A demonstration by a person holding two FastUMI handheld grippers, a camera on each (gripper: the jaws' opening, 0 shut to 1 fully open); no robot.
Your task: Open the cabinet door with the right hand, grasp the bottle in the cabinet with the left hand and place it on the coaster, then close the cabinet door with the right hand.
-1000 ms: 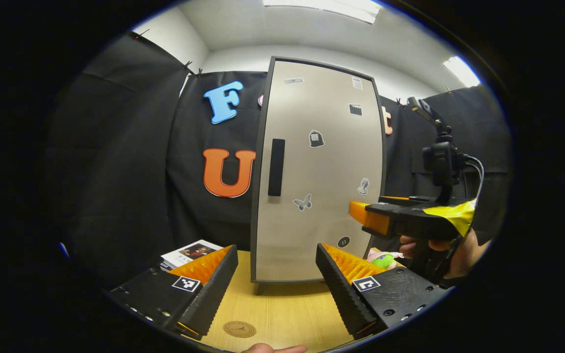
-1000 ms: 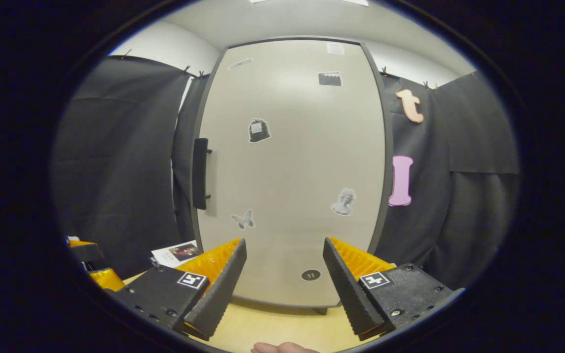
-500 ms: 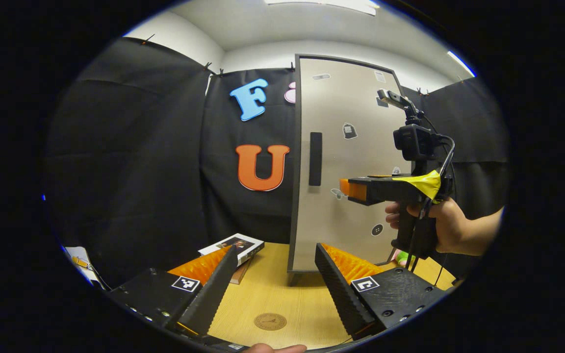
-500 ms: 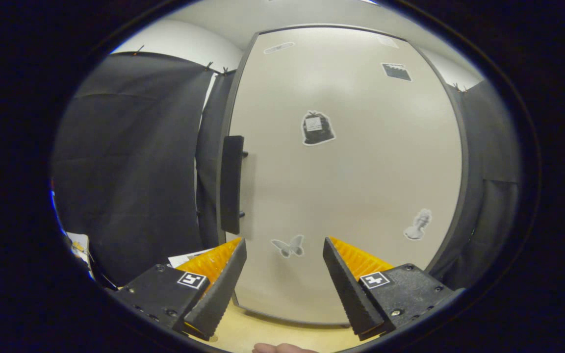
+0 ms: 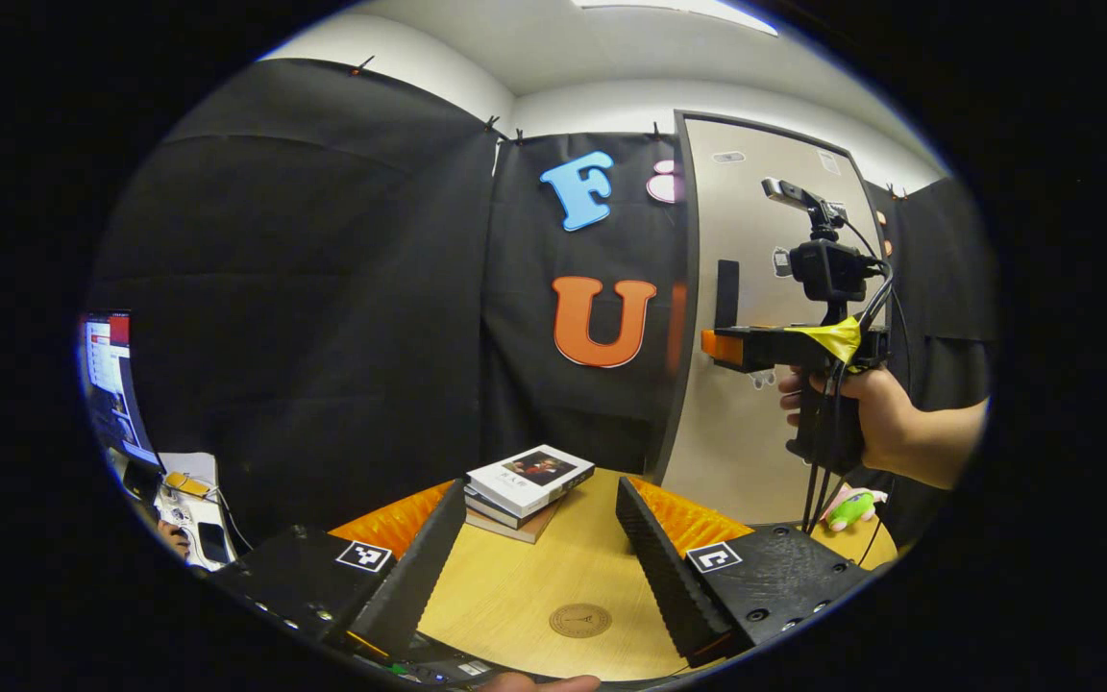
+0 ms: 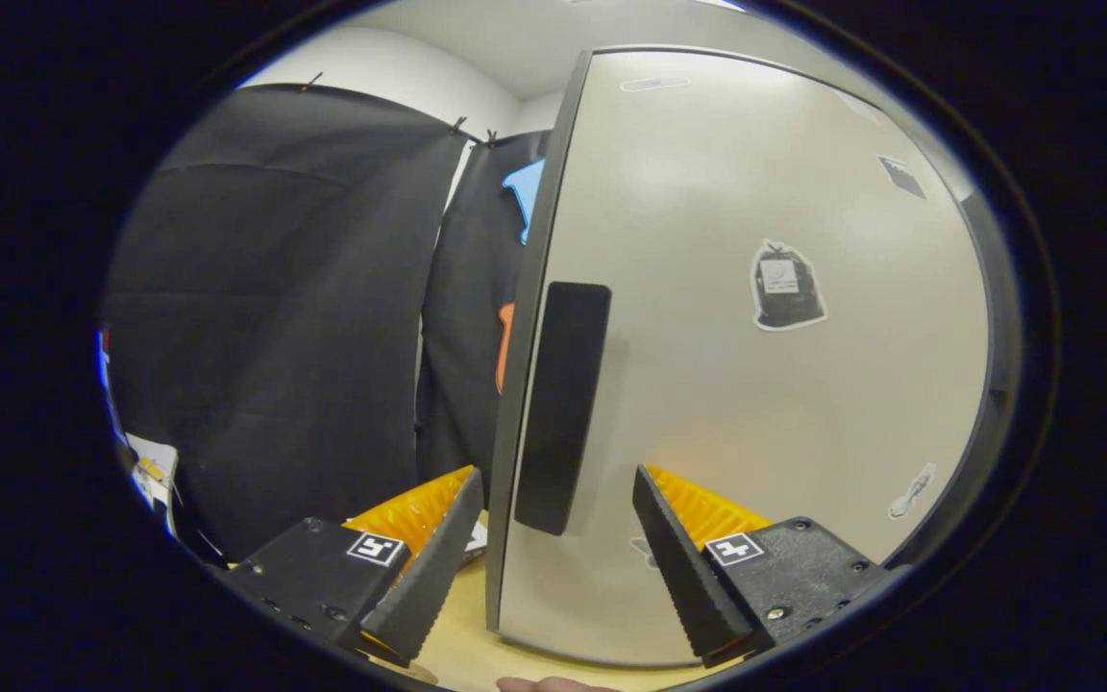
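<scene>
The cabinet (image 5: 765, 221) stands at the back right of the wooden table, its beige door (image 6: 755, 384) closed, with stickers on it. A black vertical handle (image 6: 563, 404) sits at the door's left edge. My right gripper (image 6: 553, 553) is open, and the handle's lower end stands just above the gap between its fingers, close ahead. In the left gripper view the right gripper (image 5: 722, 346), held by a hand (image 5: 875, 413), points at that handle (image 5: 726, 293). My left gripper (image 5: 539, 553) is open and empty, low over the table. A round brown coaster (image 5: 580, 620) lies between its fingers. The bottle is hidden.
A stack of books (image 5: 525, 485) lies on the table (image 5: 505, 596) left of the cabinet. A small pink and green plush toy (image 5: 847, 507) sits by the cabinet's right foot. A monitor (image 5: 110, 380) and clutter stand off to the far left.
My right gripper has closed in on the door and swung left toward the handle. My left gripper has turned left, so the cabinet slid to the right of its view.
</scene>
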